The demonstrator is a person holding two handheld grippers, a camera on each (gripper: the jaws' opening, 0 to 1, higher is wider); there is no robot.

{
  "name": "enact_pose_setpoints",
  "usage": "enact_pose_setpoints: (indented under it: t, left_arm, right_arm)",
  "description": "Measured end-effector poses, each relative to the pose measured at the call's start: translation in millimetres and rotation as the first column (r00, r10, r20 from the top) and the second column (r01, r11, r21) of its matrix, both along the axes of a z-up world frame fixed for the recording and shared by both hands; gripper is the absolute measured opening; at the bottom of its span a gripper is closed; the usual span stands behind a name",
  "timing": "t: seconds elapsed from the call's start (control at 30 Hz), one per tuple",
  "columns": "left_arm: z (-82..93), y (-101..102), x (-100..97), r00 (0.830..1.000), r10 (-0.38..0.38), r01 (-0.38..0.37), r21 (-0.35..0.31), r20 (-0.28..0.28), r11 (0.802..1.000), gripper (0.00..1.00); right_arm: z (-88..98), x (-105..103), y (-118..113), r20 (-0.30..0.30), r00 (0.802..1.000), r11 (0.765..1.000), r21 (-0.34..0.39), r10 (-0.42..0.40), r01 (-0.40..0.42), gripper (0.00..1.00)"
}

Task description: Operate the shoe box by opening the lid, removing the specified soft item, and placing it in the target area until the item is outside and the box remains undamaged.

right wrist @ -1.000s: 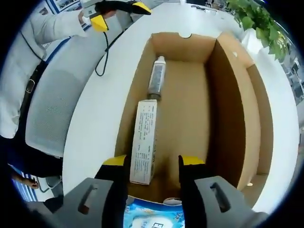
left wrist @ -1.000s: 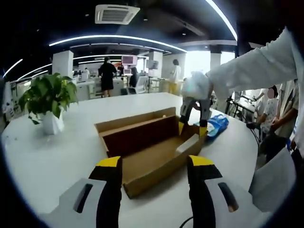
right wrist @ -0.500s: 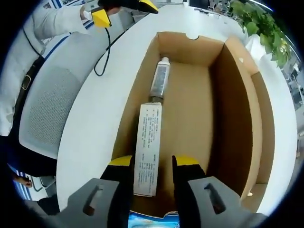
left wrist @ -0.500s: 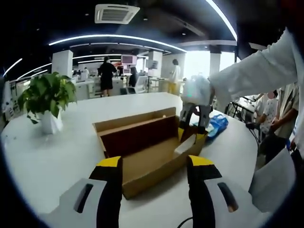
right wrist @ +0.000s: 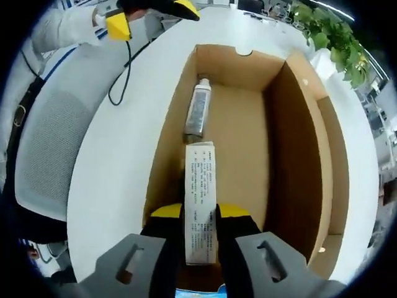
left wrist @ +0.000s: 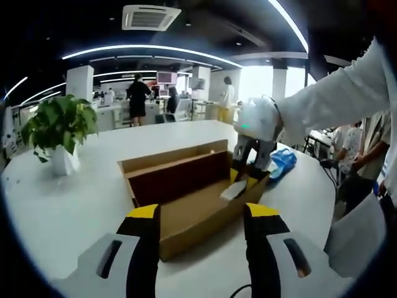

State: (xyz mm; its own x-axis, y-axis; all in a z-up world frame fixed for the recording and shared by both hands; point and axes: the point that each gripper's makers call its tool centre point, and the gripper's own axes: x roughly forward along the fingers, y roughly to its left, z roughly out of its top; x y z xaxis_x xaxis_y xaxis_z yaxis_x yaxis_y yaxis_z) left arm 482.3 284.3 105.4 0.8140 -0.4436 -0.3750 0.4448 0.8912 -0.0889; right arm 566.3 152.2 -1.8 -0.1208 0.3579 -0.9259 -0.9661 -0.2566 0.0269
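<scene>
1. We see the shoe box point(left wrist: 186, 198) lying open on the round white desk point(left wrist: 74, 211), lid flap standing up along its far side; bare desk runs wide toward the potted plant point(left wrist: 59, 133), while the near desk edge curves just below our left tongs point(left wrist: 201, 214).
2. Our left tongs hover short of the box's near end, jaws apart, gripping nothing.
3. Looking down from the right tongs point(right wrist: 200, 214), we have the box walls close on both sides; the carton hugs the wall nearest the grey chair point(right wrist: 43, 143), leaving open floor toward the lid side.
4. The right tongs are clamped on the long white carton point(right wrist: 201, 202), jaws pressed to its 2 long sides.
5. The carton's long axis runs along the box's length, pointing at the far end wall.
6. A tube point(right wrist: 197, 112) lies beyond it, in line, just touching or nearly so.
7. A blue packet point(left wrist: 284, 162) sits on the desk behind the box.
</scene>
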Motion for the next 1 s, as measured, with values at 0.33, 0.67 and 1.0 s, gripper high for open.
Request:
enact_pose_setpoints:
  t: [0.33, 0.67, 1.0]
  left_arm:
    - [1.3, 0.1, -1.0, 1.000, -0.002, 0.002, -0.001, 0.002, 1.000, 0.55]
    - [3.2, -0.5, -0.2, 1.000, -0.004, 0.004, -0.004, 0.005, 1.000, 0.55]
    - [6.4, -7.5, -0.2, 1.000, -0.016, 0.016, -0.007, 0.012, 1.000, 0.55]
  right_arm:
    - [0.8, 0.1, 1.0, 0.014, 1.000, 1.000, 0.012, 0.000, 0.000, 0.17]
    - [35.6, 4.9, 8.3, -0.010, 0.998, 0.993, 0.093, -0.066, 0.067, 0.16]
    - [72.6, 11.8, -5.9, -0.007, 0.993, 0.982, 0.142, -0.122, 0.121, 0.16]
